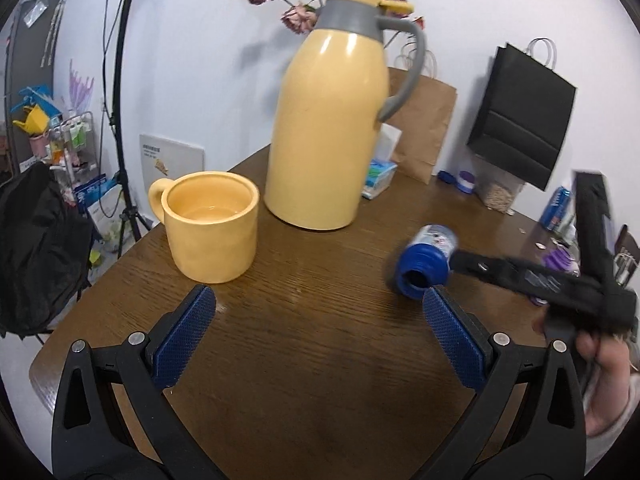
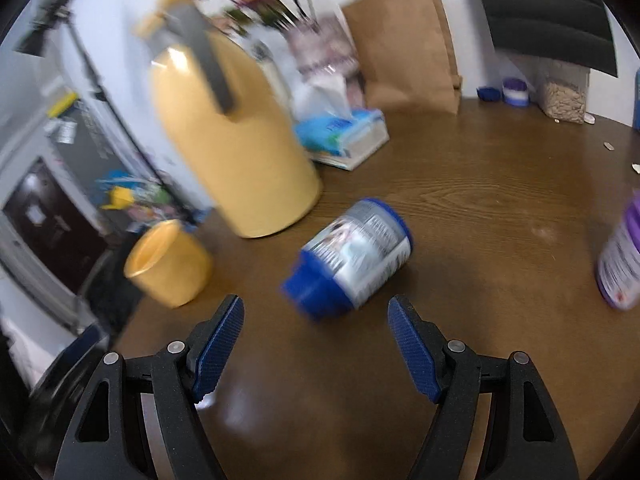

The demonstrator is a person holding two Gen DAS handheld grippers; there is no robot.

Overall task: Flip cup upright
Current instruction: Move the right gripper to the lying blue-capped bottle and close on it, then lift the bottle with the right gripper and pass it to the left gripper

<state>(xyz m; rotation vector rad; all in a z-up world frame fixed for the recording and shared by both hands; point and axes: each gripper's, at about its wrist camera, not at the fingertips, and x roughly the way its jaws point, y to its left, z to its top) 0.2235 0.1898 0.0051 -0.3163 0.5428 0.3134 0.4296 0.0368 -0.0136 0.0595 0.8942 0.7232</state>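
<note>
A blue-capped cup with a printed label (image 2: 354,256) lies on its side on the brown wooden table (image 2: 480,208), its open blue mouth toward the camera in the left wrist view (image 1: 426,262). My right gripper (image 2: 316,324) is open, just short of the cup, and empty. In the left wrist view its black fingers (image 1: 520,276) reach the cup from the right. My left gripper (image 1: 318,312) is open and empty over the table. A yellow mug (image 1: 210,226) stands upright at left.
A tall yellow thermos jug (image 1: 332,120) stands behind the mug. A tissue pack (image 2: 344,136), brown paper bag (image 2: 404,44), black bag (image 1: 524,116), small jars (image 2: 514,92) and a purple-capped bottle (image 2: 622,264) stand around. The table edge (image 1: 100,276) is at left.
</note>
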